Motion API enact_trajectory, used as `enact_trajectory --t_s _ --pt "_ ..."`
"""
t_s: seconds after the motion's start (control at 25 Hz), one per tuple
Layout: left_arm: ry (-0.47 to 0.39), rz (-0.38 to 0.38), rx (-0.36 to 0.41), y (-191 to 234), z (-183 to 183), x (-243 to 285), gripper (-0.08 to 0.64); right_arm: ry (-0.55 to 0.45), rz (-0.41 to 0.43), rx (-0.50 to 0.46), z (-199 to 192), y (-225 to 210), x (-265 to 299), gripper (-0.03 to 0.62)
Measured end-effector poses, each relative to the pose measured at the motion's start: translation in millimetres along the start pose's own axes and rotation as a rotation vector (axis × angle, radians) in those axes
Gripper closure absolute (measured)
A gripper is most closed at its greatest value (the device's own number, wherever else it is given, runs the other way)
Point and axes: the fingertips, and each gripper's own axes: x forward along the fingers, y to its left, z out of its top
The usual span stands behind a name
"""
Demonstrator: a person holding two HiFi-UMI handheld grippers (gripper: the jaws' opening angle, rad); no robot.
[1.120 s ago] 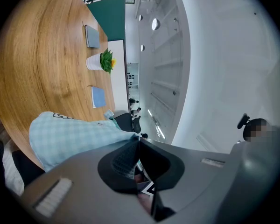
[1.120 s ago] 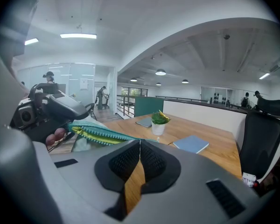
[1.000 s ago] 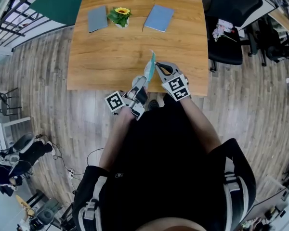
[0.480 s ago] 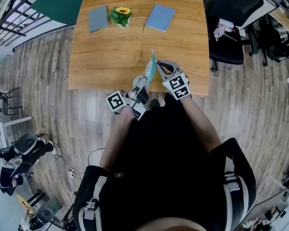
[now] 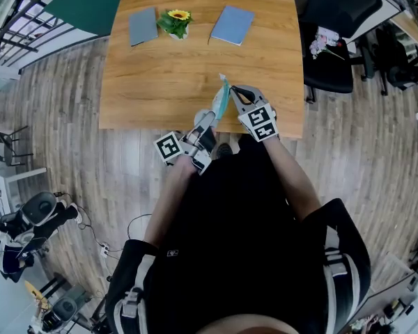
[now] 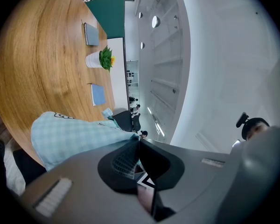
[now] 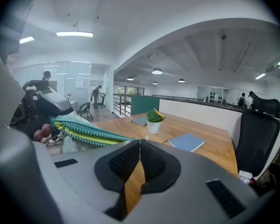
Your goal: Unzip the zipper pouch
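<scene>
One pouch (image 5: 221, 97), pinched (left gripper (image 6: 138, 143), right gripper (image 7: 140, 143)).

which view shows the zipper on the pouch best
The right gripper view: the zipper runs as a green toothed line with a yellow band into the right tool's shut tips. The left gripper view shows only the pouch's checked side; the head view shows it small and edge-on.

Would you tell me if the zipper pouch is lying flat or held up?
Held up: the left gripper and right gripper pinch the pouch above the table.
</scene>
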Motion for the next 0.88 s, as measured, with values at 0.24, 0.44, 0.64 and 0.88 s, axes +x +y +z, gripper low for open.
enact_trajectory --t_s 0.24,0.44,0.64,0.88 --pt "0.008 -0.002 -0.002 -0.8 -1.9 0.5 0.563 0.011 -0.015 0.008 -2.5 -6.1 -1.6 0.586" --pt "0.017 -0.005 -0.003 -0.5 -4.2 0.7 0.561 0.018 -0.019 0.01 -6.6 -8.9 -0.6 0.586" --pt "0.025 -0.009 -0.006 -1.5 -5.9 1.0 0.561 0.018 -0.028 0.012 -7.4 -12.5 0.0 0.586" --pt "0.034 -0.01 -0.008 -3.0 -7.7 1.8 0.561 0.026 -0.036 0.012 -8.8 -16.2 -1.9 0.586"
